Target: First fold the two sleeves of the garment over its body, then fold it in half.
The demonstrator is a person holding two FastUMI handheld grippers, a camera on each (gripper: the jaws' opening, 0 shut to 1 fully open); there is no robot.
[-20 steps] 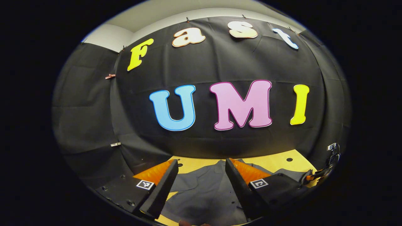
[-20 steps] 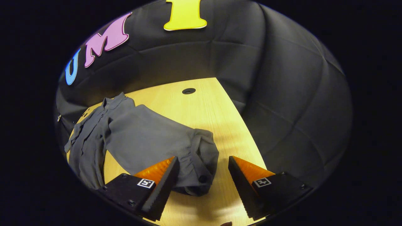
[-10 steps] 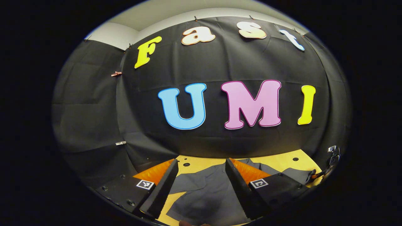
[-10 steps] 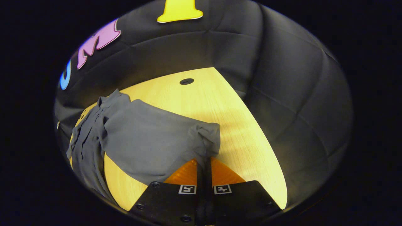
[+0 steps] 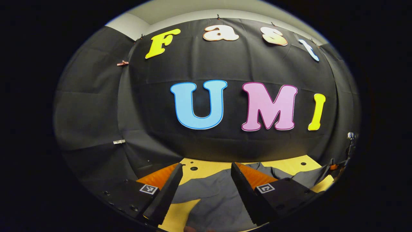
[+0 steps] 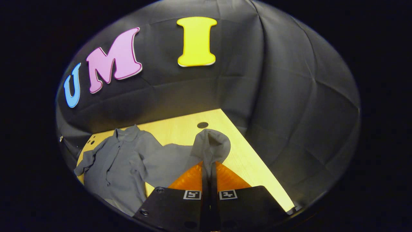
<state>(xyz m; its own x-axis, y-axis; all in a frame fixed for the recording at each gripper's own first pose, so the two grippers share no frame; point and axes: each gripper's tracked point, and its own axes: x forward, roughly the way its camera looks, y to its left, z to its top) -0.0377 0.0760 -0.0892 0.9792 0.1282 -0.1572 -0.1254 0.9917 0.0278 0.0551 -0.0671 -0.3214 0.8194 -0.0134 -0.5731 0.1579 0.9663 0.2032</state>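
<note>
Left gripper (image 5: pixel 206 183): jaws standing wide apart, hovering above the garment and gripping nothing. Grey garment (image 5: pixel 215 199): lying spread on the worktop, showing between and beyond the jaws, one part reaching toward the right. Yellow wooden worktop (image 5: pixel 206 167): showing dark round holes near its far edge.

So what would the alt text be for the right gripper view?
The right gripper is shut on a grey sleeve, lifting its end off a wooden table. The rest of the shirt lies flat to the left, before a black cloth wall.
</note>
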